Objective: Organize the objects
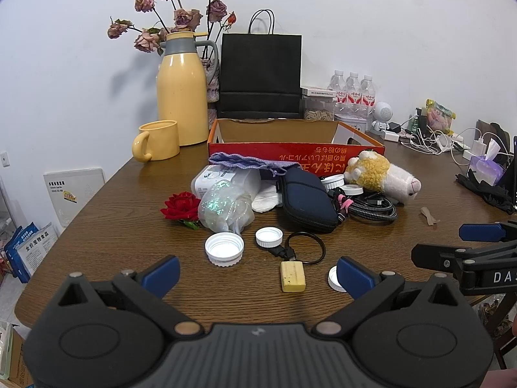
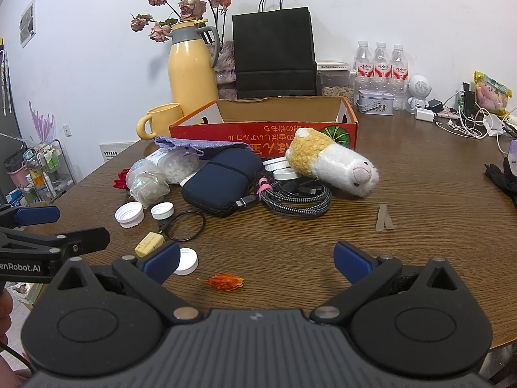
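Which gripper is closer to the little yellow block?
Left. The yellow block lies just ahead between the left gripper's open fingers; the right gripper sits off to its right.

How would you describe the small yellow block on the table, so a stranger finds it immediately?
Start at the red cardboard box and come toward the camera past the navy pouch. The yellow block lies beside a black cord loop; unlike the round white caps nearby, it is rectangular.

A: What do the claws look like?
B: Each claw, left (image 1: 257, 276) and right (image 2: 257, 260), has black arms, blue pads, silver rivets and a ribbed grey body.
A: Markings?
B: White lettering along one side.
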{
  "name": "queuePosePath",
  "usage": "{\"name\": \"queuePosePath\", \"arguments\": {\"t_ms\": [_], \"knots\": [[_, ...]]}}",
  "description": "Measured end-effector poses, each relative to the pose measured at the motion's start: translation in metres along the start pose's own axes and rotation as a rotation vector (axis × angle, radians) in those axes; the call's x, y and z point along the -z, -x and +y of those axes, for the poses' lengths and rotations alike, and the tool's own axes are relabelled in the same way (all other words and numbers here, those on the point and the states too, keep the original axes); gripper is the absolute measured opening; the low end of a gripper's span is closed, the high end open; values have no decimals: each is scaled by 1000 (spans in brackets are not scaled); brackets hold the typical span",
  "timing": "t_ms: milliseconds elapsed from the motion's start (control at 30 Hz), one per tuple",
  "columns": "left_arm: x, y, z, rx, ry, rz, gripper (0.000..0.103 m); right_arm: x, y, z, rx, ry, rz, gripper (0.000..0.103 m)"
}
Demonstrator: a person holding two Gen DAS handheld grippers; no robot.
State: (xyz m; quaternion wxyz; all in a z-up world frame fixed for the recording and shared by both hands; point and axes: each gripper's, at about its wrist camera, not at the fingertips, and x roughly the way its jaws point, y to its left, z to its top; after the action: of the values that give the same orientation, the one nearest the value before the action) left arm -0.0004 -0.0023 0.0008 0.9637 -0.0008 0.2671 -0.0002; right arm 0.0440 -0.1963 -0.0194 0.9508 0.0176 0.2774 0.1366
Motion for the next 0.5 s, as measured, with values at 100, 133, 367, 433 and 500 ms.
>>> {"name": "queuePosePath", "arguments": {"t_ms": [100, 133, 367, 433, 500], "knots": [[0, 0, 0, 0, 0, 1, 103, 0, 0, 0, 0, 0, 0, 103], [0, 0, 0, 0, 0, 1, 103, 0, 0, 0, 0, 0, 0, 103], [2, 1, 0, 2, 4, -11, 103, 2, -1, 0, 0, 2, 1, 103], [2, 1, 0, 2, 3, -11, 103, 3, -2, 0, -1, 4, 4, 103], [2, 0, -1, 1, -2, -10, 103, 6, -3, 2, -1, 7, 7, 103]]}}
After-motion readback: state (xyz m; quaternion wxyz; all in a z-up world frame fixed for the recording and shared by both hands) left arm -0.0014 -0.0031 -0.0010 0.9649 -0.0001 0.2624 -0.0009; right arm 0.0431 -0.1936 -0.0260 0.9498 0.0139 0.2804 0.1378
